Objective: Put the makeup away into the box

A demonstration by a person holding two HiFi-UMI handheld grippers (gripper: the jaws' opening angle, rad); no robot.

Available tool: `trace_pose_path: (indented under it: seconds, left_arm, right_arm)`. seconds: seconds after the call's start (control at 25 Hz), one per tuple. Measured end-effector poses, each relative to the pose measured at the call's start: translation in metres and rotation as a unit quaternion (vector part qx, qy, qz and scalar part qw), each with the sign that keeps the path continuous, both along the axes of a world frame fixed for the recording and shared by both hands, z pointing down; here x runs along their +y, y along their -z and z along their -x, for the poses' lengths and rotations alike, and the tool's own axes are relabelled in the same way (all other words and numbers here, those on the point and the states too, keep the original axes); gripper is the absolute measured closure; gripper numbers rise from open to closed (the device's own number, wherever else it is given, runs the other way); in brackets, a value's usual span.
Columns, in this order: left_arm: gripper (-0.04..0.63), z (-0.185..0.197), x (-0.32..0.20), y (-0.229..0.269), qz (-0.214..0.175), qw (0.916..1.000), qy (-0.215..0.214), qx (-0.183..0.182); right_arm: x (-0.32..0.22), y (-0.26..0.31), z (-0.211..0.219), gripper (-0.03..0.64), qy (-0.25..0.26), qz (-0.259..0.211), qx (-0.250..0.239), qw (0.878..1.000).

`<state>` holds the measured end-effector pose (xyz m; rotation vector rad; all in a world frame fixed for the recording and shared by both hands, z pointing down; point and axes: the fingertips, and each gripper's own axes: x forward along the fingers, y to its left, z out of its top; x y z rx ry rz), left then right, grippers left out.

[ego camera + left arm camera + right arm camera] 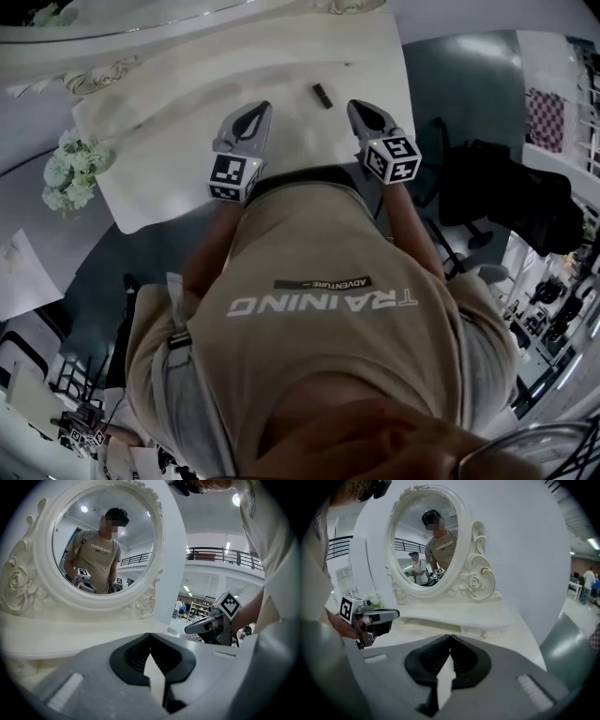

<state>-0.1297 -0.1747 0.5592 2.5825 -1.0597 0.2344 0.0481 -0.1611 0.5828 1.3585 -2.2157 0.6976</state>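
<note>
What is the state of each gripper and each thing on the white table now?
Left gripper: shut, empty.
Right gripper: shut, empty.
Small dark item: lying on the table, apart from both grippers.
Mirror: upright at the back of the table.

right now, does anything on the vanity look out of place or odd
Only one small dark item lies loose and slanted on the white tabletop, between the left gripper and the right gripper. Nothing else stands out.

Small dark stick (322, 95) on white table (169, 178); flowers (70, 169) at left.
</note>
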Motion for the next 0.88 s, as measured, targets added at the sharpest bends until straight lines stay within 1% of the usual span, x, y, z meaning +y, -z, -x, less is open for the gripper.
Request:
trace_pose_path:
  seconds: [0.12,0.2,0.28,0.36,0.48,0.52,0.56,0.64,0.72,0.88]
  left_arm:
    - [0.588,0.003,-0.003,-0.005,0.002,0.9999,0.010,-0.011]
    - [0.588,0.004,-0.008,-0.008,0.009,0.9995,0.027,-0.016]
    - [0.589,0.002,-0.010,-0.006,0.014,0.9989,0.041,-0.016]
    - [0.588,-0.002,-0.012,-0.003,0.010,0.9987,0.045,-0.022]
    - [0.589,-0.006,-0.014,-0.001,0.007,0.9981,0.050,-0.036]
    - [0.588,-0.008,-0.014,-0.002,0.009,0.9978,0.053,-0.039]
    - [0.588,-0.009,-0.013,-0.001,0.012,0.9975,0.057,-0.040]
    - [0.588,-0.008,-0.014,0.001,0.014,0.9969,0.067,-0.040]
    - [0.589,-0.006,-0.018,0.005,0.012,0.9961,0.077,-0.041]
    - [0.588,-0.002,-0.020,0.011,0.011,0.9943,0.096,-0.046]
  right_arm:
    - [-0.014,-0.014,-0.011,0.614,-0.012,0.012,-0.012,1.000]
    - [-0.026,-0.024,-0.021,0.614,-0.015,0.014,-0.011,1.000]
    - [-0.039,-0.037,-0.033,0.614,-0.009,0.013,0.009,1.000]
    - [-0.054,-0.050,-0.042,0.612,-0.005,0.009,0.036,0.999]
    - [-0.075,-0.068,-0.055,0.612,-0.034,0.016,0.039,0.999]
    - [-0.079,-0.075,-0.060,0.598,-0.044,0.022,0.039,0.998]
    - [-0.081,-0.080,-0.064,0.550,-0.050,0.027,0.042,0.997]
    - [-0.085,-0.090,-0.068,0.512,-0.060,0.035,0.043,0.997]
    - [-0.091,-0.097,-0.068,0.448,-0.067,0.045,0.033,0.996]
    - [-0.099,-0.107,-0.068,0.440,-0.071,0.051,0.027,0.996]
